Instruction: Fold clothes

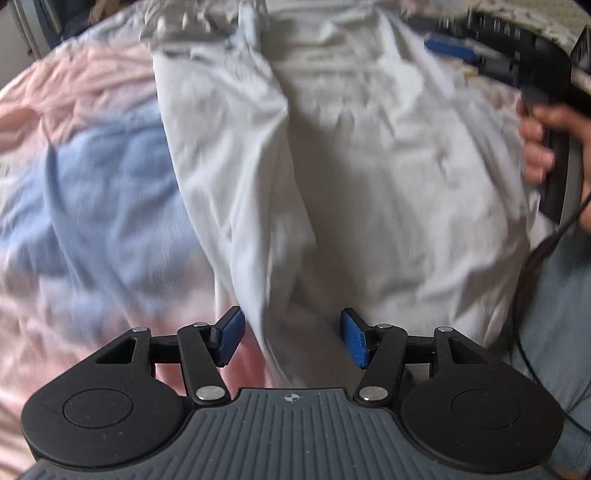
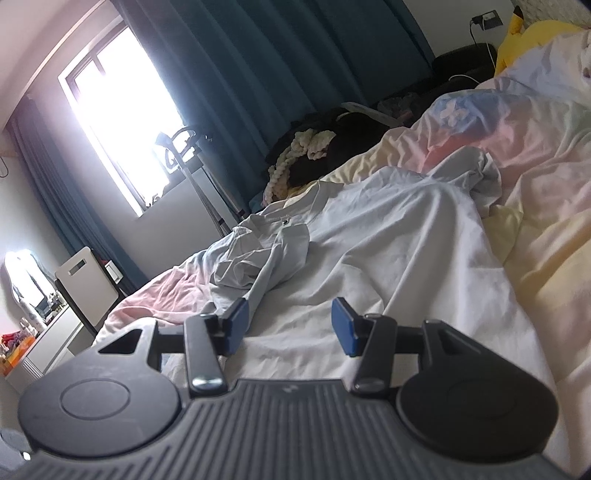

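A white T-shirt (image 1: 369, 166) lies spread on the bed, its left side folded over into a long ridge. My left gripper (image 1: 291, 339) points down at the shirt's near hem. It stands open, and the folded edge runs between the blue pads (image 1: 231, 338) without being pressed. In the right wrist view the same shirt (image 2: 388, 240) stretches away, with its collar and a crumpled sleeve (image 2: 255, 258) at the far left. My right gripper (image 2: 288, 325) hovers low over the cloth, open and holding nothing. From the left wrist view, the right gripper (image 1: 448, 48) shows at the shirt's far right, held by a hand (image 1: 543, 147).
The bed sheet (image 1: 92, 184) is pink, blue and pale yellow, and rumpled. A yellow plush toy (image 2: 524, 33) sits at the bed's far corner, and dark clothes with a cream knit (image 2: 314, 147) are piled by the teal curtain. A white cabinet (image 2: 88, 284) stands by the window.
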`<control>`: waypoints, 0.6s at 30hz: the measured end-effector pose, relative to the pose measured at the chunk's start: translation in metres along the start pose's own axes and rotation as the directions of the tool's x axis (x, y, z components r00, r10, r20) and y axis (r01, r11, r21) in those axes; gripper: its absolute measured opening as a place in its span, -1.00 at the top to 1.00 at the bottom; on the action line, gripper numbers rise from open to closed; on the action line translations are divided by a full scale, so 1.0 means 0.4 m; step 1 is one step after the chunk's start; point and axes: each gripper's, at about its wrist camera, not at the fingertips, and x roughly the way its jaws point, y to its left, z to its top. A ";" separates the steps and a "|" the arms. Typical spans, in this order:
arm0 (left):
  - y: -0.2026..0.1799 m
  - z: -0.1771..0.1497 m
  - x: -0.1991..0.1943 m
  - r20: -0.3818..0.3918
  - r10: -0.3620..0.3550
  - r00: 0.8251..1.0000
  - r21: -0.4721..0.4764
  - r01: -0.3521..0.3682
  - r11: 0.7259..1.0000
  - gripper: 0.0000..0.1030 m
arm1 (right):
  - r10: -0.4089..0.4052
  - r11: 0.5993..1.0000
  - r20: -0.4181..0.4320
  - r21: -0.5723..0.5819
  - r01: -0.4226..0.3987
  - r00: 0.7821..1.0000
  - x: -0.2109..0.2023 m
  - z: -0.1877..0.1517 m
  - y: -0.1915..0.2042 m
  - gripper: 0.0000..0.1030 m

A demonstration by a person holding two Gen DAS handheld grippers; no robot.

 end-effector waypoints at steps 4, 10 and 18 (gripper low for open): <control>-0.016 -0.018 0.020 -0.056 0.001 0.998 -0.062 -0.004 0.998 0.20 | 0.008 1.000 -0.002 -0.004 -0.008 1.000 0.002 0.000 0.005 -0.01; -0.070 -0.010 -0.026 -0.077 0.081 0.994 -0.038 -0.084 0.996 0.89 | 0.027 0.999 -0.018 -0.018 -0.027 0.999 -0.003 -0.009 0.016 -0.01; -0.208 0.049 -0.131 -0.116 0.195 0.974 0.230 -0.164 0.959 0.89 | 0.037 0.999 -0.025 -0.018 -0.037 0.999 -0.003 -0.012 0.024 -0.01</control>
